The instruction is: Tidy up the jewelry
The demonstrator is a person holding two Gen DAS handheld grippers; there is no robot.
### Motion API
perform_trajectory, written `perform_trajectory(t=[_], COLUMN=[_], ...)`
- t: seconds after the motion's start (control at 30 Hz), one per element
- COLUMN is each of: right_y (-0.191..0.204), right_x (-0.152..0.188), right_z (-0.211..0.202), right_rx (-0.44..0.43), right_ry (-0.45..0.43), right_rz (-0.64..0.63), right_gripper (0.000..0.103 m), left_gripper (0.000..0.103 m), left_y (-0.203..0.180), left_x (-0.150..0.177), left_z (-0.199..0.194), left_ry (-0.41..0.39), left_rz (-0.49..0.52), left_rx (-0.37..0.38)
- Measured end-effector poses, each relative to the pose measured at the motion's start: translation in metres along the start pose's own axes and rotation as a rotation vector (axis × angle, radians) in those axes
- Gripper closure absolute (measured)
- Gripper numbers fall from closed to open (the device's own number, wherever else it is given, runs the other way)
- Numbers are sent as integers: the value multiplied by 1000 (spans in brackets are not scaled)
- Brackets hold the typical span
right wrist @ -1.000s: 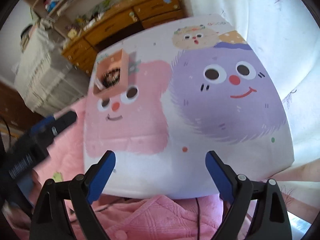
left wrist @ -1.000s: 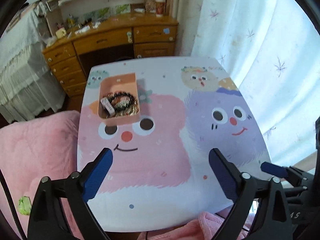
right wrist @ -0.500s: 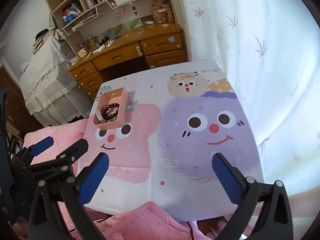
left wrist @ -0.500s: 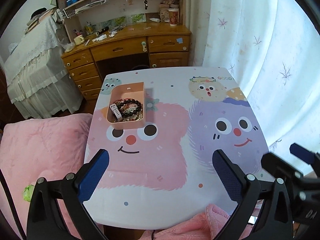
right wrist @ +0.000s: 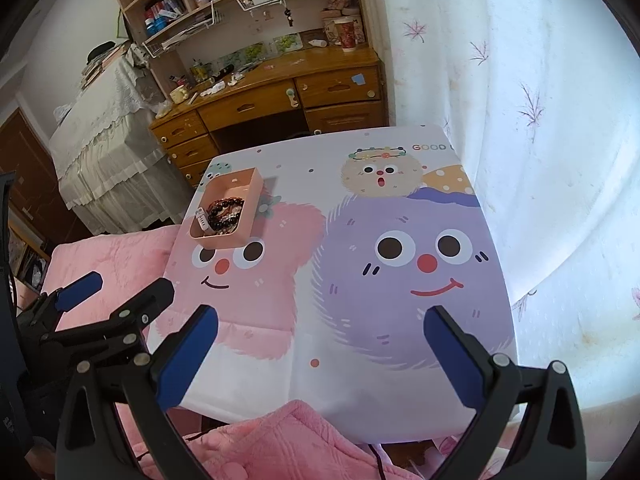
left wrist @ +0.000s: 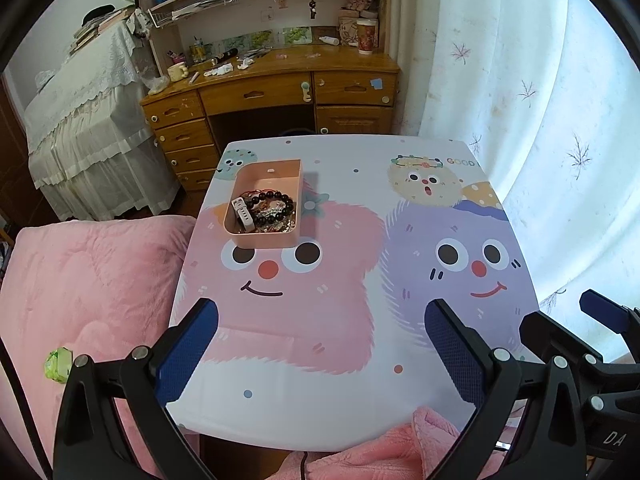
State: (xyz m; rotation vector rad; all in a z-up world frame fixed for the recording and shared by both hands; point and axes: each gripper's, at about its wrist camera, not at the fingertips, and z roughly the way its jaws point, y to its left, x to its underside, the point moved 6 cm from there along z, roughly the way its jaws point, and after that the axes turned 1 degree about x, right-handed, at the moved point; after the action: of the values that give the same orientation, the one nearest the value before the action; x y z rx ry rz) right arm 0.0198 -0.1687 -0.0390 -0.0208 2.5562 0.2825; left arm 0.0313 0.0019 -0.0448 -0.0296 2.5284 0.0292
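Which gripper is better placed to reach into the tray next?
Probably left. The tray lies almost straight ahead of the open left gripper; from the open right gripper it sits far off to the left.

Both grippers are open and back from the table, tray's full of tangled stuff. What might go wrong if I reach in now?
1. In the pink tray, the black bead bracelet lies tangled with chains; lifting one piece may drag others out.
2. The tray sits near the table's left edge, so a nudge might tip it onto the pink blanket.
3. The left gripper and right gripper could collide.
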Motion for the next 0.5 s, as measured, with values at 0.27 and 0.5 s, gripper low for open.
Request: perform_trajectory(t=[0.27,0.5], right_y=[1,-1], right_x=[2,6], right_z=[-3,-7], right_rx=[5,13], right_ry=[-10,-8], right_rz=[2,12], right_gripper=[0,0], left_gripper=[1,1], left_y=[0,-4], left_x=[-1,1], left_z=[-3,-5], left_ry=[-7,-5], left_rz=[9,23], left_rx=[-4,2])
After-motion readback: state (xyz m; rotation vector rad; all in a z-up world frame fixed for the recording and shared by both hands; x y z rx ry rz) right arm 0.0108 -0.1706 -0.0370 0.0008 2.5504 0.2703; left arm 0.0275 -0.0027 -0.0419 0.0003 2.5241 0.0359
